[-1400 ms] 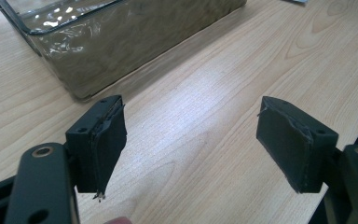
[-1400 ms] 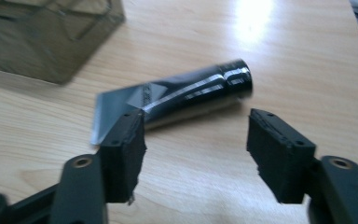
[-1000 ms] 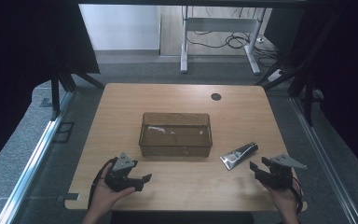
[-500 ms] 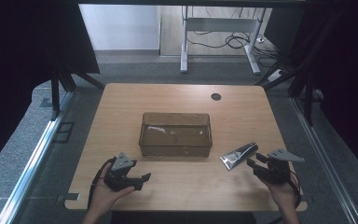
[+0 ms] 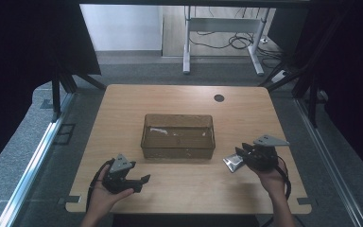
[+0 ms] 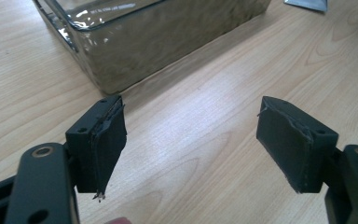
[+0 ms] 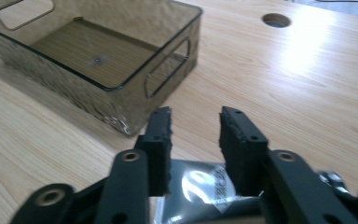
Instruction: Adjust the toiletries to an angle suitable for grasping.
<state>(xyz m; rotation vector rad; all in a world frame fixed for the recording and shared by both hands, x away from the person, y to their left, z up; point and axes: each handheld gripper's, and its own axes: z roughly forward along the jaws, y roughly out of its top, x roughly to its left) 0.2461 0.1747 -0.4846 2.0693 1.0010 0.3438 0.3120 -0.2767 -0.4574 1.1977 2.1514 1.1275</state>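
The right gripper (image 5: 240,156), jaws partly apart, is straddling the silvery foil pouch (image 5: 232,162) lying at the clear bin's (image 5: 178,147) four o'clock, which looks light, limp and slippery, best pinched at its flat edge.

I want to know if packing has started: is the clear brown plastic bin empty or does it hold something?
Empty. The clear brown plastic bin shows only its bare floor, and the silver foil pouch lies outside on the wooden table.

The left gripper (image 5: 139,182) rests low in the person's hand, jaws wide apart; the right gripper (image 5: 240,156) has its jaws partly closed.
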